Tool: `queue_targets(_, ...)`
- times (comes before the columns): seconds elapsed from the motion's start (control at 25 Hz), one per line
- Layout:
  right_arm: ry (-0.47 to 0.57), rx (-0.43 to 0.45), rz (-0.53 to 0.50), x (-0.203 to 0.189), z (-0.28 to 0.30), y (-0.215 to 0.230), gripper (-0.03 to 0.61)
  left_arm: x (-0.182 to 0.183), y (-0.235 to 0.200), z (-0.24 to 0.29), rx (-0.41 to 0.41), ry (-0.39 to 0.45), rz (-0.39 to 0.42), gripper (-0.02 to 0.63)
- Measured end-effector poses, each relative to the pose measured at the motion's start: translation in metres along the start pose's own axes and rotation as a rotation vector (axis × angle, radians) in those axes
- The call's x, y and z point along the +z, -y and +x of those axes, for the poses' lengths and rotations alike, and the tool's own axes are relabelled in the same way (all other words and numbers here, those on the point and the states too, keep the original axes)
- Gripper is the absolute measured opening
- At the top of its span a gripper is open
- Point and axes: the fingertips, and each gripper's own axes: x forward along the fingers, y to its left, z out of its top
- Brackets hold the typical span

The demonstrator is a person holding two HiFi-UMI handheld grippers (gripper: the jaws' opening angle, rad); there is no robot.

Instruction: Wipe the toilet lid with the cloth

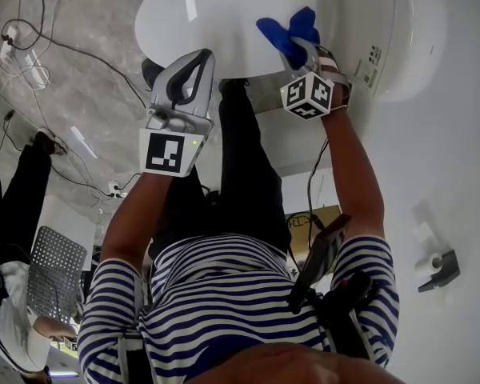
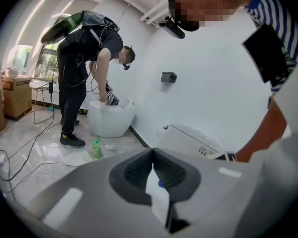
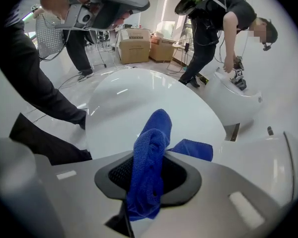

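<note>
Blue cloth in outstretched right gripper, over toilet lid

The toilet lid lies in front of me, with its tank to its right against the wall. My right hand-held gripper is over the lid's right part. The cloth is clamped between its jaws and reaches out ahead of them over the lid. My left hand-held gripper is to its left, by the lid's edge nearest me, apart from the cloth. Cables trail across the floor on my left. Farther along the wall stands a second toilet with another person bent over it and a bottle on the floor beside it. Boxes sit behind.
</note>
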Motion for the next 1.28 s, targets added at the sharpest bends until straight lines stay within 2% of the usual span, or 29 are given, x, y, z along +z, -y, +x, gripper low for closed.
queue_targets(0.48, -0.01, 0.08, 0.055, -0.033, -0.014, -0.067, 0.117, -0.003, 0.012, -0.005, -0.022, -0.009, 0.015, 0.003)
queue_targets(0.84, 0.019, 0.085, 0.044, -0.032, -0.016, -0.069, 0.118, -0.007, 0.018, -0.001, -0.027, -0.015, 0.013, 0.003)
queue_targets(1.04, 0.118, -0.001, 0.034, 0.006, -0.038, -0.023, 0.118, -0.004, 0.015, 0.002, -0.019, -0.02, 0.005, 0.003)
queue_targets(1.16, 0.181, -0.078, 0.037, 0.033, -0.045, 0.027, 0.118, 0.0, 0.014, 0.005, -0.015, -0.016, 0.005, 0.003)
queue_targets(1.28, 0.222, -0.143, 0.096, 0.053, -0.04, 0.086, 0.118, 0.007, 0.008, 0.009, -0.006, -0.007, 0.005, 0.003)
